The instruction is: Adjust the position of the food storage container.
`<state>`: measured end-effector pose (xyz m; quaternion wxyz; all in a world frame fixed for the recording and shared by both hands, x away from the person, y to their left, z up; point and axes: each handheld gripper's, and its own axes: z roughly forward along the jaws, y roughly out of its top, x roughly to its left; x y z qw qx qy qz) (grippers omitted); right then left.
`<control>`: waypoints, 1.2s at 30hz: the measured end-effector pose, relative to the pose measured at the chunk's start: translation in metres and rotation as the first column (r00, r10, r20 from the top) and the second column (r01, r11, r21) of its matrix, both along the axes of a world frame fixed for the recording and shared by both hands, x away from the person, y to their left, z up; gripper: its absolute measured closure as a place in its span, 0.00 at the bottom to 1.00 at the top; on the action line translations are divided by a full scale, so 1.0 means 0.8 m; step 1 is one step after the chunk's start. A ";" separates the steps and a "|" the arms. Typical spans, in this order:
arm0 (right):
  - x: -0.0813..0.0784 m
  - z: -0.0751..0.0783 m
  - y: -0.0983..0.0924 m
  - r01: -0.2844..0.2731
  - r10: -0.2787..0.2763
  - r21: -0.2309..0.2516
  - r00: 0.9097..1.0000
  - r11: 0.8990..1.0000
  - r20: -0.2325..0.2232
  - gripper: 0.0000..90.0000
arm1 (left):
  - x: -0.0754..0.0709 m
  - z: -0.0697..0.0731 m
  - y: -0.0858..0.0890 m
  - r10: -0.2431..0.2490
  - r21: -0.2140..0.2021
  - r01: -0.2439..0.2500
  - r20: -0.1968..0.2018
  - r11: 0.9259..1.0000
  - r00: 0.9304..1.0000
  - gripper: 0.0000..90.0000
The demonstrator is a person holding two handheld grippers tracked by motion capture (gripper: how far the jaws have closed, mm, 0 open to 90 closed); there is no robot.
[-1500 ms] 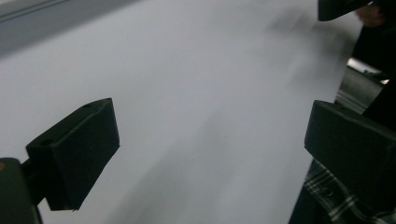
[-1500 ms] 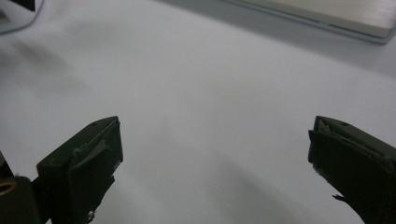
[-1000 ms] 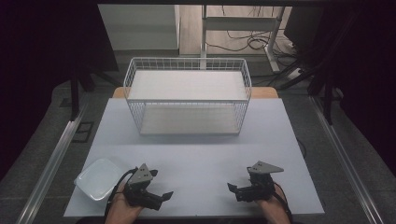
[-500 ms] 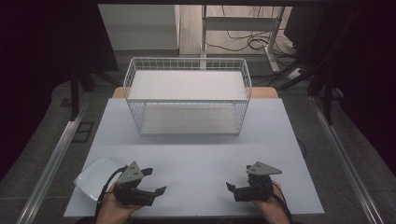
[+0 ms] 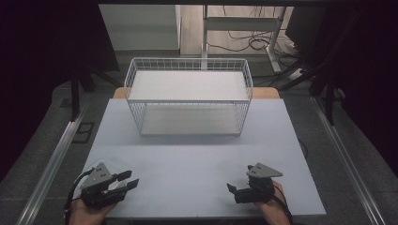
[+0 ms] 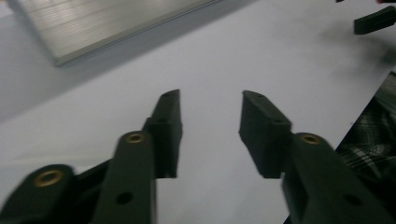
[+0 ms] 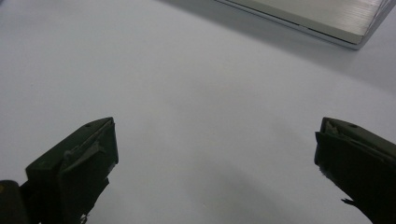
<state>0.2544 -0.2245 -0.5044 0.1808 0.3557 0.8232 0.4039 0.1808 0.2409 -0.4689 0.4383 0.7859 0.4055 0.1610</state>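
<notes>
High view sets the white wire-mesh rectangular basket [image 5: 187, 100] at the far middle of the pale grey desk [image 5: 187, 159], its long sides parallel to the far edge and well apart from both hands. It looks light and stiff, though the thin wires would probably bend under a hard squeeze and its width could make it swing if lifted from one end. The thicker top rim seems the best place to take hold, ideally at the two short ends, one hand on each, since the mesh walls give the pads little flat surface and could slip. Near the front-left corner of the desk, the left tongs [image 5: 130, 178] point toward the middle. Their jaws have just been closing and now stand partly apart, with bare desk between them and nothing gripped or touched, as the left gripper view shows plainly. Near the front edge toward the right corner, the right tongs [image 5: 239, 179] point left with their jaws spread wide. The right gripper view shows bare desk between them, and they hold nothing.
</notes>
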 end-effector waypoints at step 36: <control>-0.001 -0.003 0.005 -0.017 0.017 -0.041 1.000 0.999 0.005 0.00 | -0.057 -0.039 0.122 0.169 0.008 -0.170 -0.125 0.985 0.978 1.00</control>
